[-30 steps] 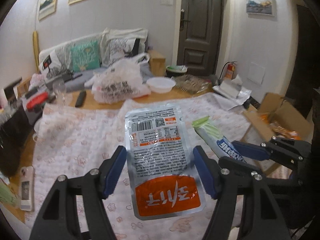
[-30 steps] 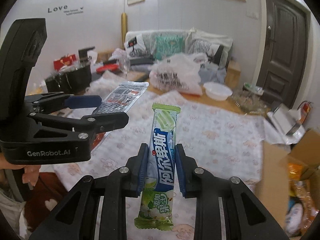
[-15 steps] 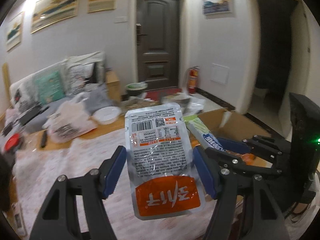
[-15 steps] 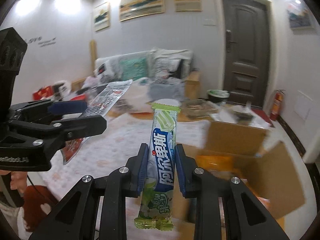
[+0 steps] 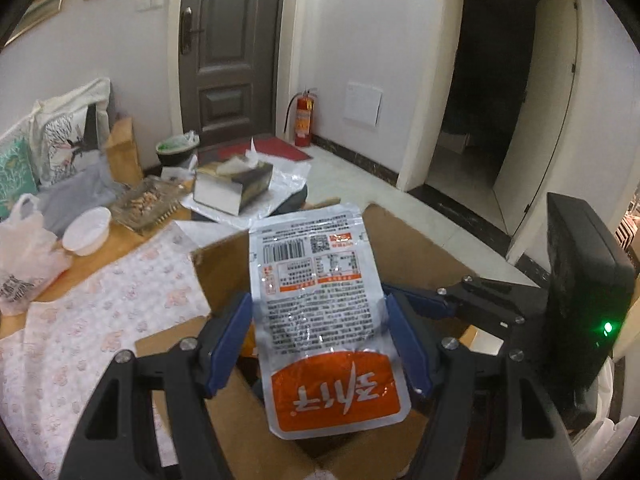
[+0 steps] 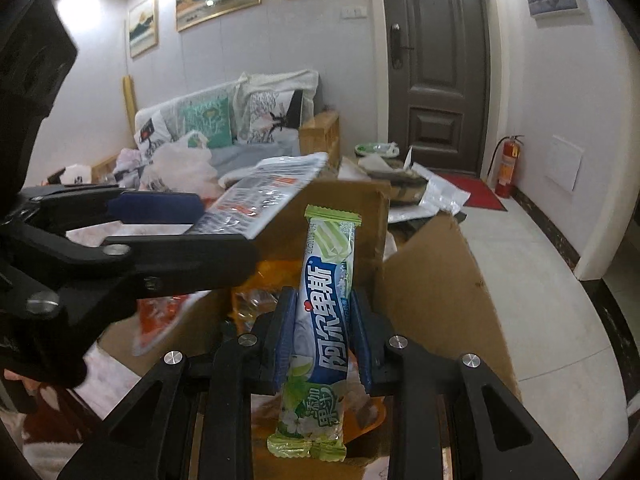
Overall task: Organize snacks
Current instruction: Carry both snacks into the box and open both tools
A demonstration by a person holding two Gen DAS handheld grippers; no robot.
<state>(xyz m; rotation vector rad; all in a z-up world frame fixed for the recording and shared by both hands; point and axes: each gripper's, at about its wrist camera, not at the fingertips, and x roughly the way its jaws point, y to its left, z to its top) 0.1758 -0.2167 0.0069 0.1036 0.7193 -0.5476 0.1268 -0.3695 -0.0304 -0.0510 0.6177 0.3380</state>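
Note:
My left gripper (image 5: 320, 336) is shut on a flat silver pouch with an orange label (image 5: 320, 312), held above an open cardboard box (image 5: 224, 272). My right gripper (image 6: 324, 332) is shut on a long green, white and blue candy stick pack (image 6: 326, 312), upright over the same box (image 6: 432, 280). In the right wrist view the left gripper (image 6: 192, 220) and its pouch (image 6: 260, 200) hang at the left, over the box's near corner. The right gripper's fingers (image 5: 432, 304) show at the right of the left wrist view. Orange packets (image 6: 264, 280) lie inside the box.
A table with a floral cloth (image 5: 100, 320) lies left of the box, carrying a white bowl (image 5: 86, 230), a plastic bag (image 5: 24, 248) and a tissue box (image 5: 236, 184). Beyond are a sofa with cushions (image 6: 208, 120), a dark door (image 6: 436, 64), a fire extinguisher (image 6: 506, 168) and tiled floor (image 6: 540, 264).
Both grippers swung right from over the floral table to above the open cardboard box, each still holding its snack. The view now faces the door and hallway.

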